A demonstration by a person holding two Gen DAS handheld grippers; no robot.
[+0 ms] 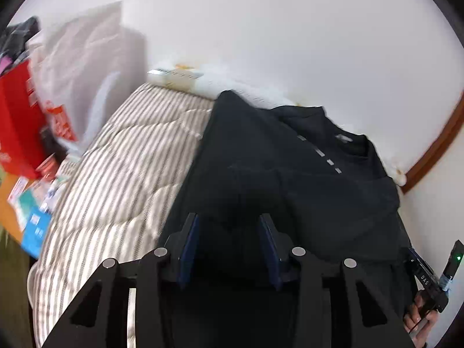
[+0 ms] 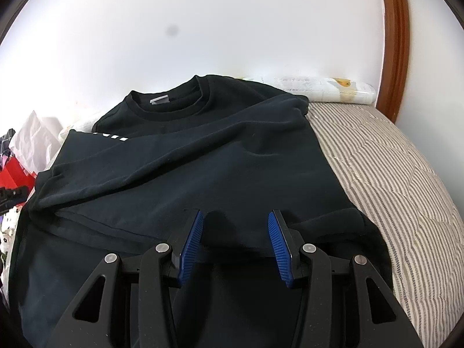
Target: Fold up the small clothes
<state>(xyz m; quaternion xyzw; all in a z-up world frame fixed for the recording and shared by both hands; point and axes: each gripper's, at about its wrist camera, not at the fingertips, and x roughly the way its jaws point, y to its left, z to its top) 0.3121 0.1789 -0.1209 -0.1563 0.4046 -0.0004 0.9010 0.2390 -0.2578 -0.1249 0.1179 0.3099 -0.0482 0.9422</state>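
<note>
Lying on the striped quilt (image 2: 388, 156), a black shirt (image 2: 203, 162) sits partly folded with both grippers open over its near hem.

Taking the shirt as landmark: its collar (image 2: 171, 98) points away toward the white wall (image 2: 232, 29), a sleeve (image 2: 162, 156) is laid across its chest, and short white marks (image 2: 111, 137) show near the left shoulder. The right gripper (image 2: 235, 226) is at the shirt's near edge, jaws spread wide, blue pads (image 2: 191, 246) apart with nothing between them. The left gripper (image 1: 229, 226) is over the shirt's near left part, jaws likewise wide and holding nothing. Beyond the collar lies a white pillow (image 2: 324, 90); right of it stands a wooden frame (image 2: 395, 43). Left of the shirt, past the quilt, are a red box (image 1: 17, 121) and a white bag (image 1: 84, 66).
</note>
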